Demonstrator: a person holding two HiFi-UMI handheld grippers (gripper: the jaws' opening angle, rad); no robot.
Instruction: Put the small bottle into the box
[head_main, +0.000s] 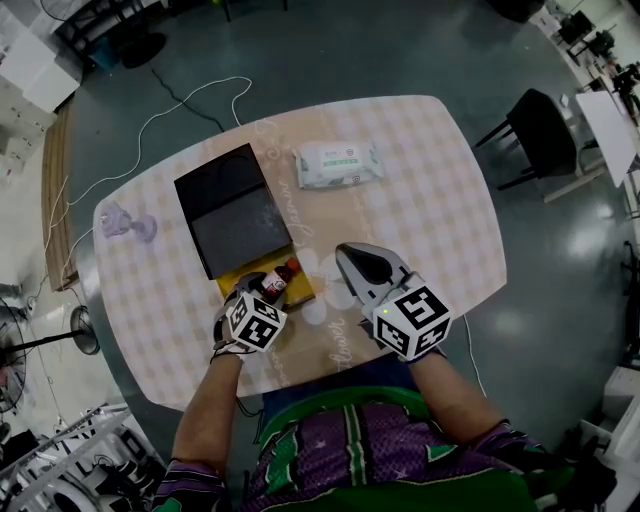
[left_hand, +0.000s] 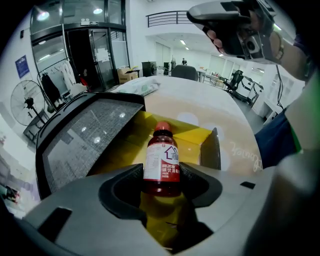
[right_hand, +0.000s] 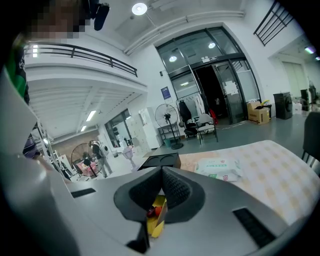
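Nearly done: our left gripper (left_hand: 161, 187) clamps the small bottle (left_hand: 162, 161) over the open box (left_hand: 197, 137), unreleased; our right gripper (right_hand: 161, 192) sits closed, empty.

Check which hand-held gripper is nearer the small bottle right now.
Left. The left hand-held gripper is shut on the small bottle, over the open yellow box. The right hand-held gripper is off to the bottle's right, jaws together, holding nothing.

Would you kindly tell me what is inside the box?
The small bottle, gripped by the left gripper, over yellow floor; the gripper hides the near part of the box.
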